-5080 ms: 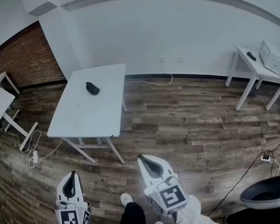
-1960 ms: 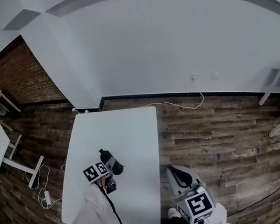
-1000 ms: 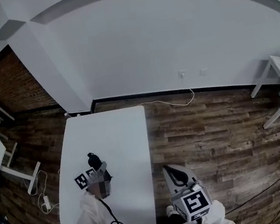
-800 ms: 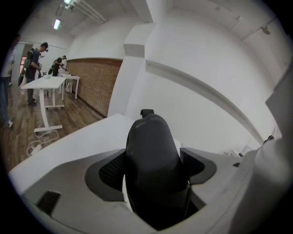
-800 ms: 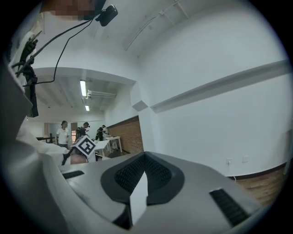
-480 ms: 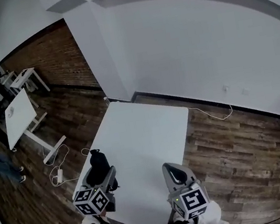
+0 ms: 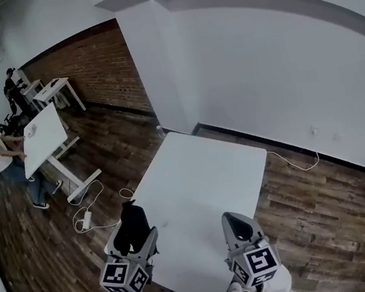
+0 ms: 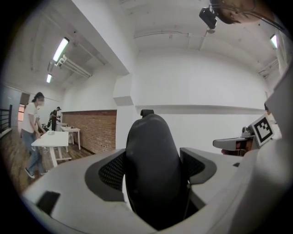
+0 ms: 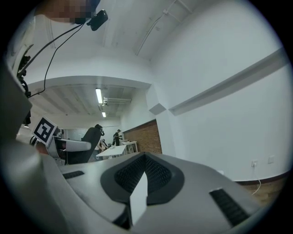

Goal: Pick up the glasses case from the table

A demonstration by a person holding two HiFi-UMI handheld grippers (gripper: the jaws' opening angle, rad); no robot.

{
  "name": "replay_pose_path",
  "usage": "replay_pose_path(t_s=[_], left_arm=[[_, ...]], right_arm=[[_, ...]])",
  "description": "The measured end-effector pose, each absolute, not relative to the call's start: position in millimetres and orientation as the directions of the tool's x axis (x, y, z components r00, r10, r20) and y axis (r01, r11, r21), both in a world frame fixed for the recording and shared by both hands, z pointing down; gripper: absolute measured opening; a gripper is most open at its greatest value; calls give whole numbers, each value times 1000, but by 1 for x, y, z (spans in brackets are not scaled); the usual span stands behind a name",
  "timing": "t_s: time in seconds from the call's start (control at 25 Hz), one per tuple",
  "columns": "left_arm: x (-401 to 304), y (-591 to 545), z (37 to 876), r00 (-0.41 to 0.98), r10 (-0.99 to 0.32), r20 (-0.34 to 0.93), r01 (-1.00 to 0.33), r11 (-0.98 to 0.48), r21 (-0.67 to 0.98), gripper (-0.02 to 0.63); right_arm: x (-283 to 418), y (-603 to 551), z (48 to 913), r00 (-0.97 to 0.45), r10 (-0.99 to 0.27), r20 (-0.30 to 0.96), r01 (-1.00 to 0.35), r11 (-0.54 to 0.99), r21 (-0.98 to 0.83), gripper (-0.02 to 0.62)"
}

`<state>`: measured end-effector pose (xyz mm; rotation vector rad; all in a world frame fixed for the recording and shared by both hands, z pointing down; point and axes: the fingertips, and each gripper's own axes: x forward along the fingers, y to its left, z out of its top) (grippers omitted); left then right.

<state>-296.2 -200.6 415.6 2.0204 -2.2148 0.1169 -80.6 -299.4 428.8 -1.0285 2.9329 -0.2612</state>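
Note:
The black glasses case [image 7: 132, 228] is clear of the white table [image 7: 202, 180], near its front left corner, and my left gripper [image 7: 133, 240] is shut on it. In the left gripper view the glasses case [image 8: 151, 173] stands upright between the two jaws and fills the gap, with both pads [image 8: 112, 171] against its sides. My right gripper [image 7: 238, 226] hovers over the table's front edge with its jaws shut and nothing in them. In the right gripper view the right gripper [image 9: 144, 172] points level, and the held case [image 9: 88, 142] shows at the left.
Wooden floor surrounds the table. To the left stand more white tables [image 7: 41, 131] with people [image 7: 0, 155] at them, in front of a brick wall [image 7: 96, 63]. Cables and a power strip [image 7: 84, 220] lie on the floor left of the table. A white pillar [image 7: 155, 63] rises behind it.
My left gripper has lifted the case off the table and drawn it toward the front left corner. The right gripper shifted a little, still shut. The head view has swung left.

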Motion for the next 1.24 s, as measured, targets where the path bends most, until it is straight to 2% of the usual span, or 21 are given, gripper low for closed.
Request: replay_pose_path(t_s=[1.24], left_arm=[[-300,-168,403,-119,-978,173,-993,119,-12,382]], right_arm=[[-118,-262,411,-857,-515,37,-515,850,-109,3]])
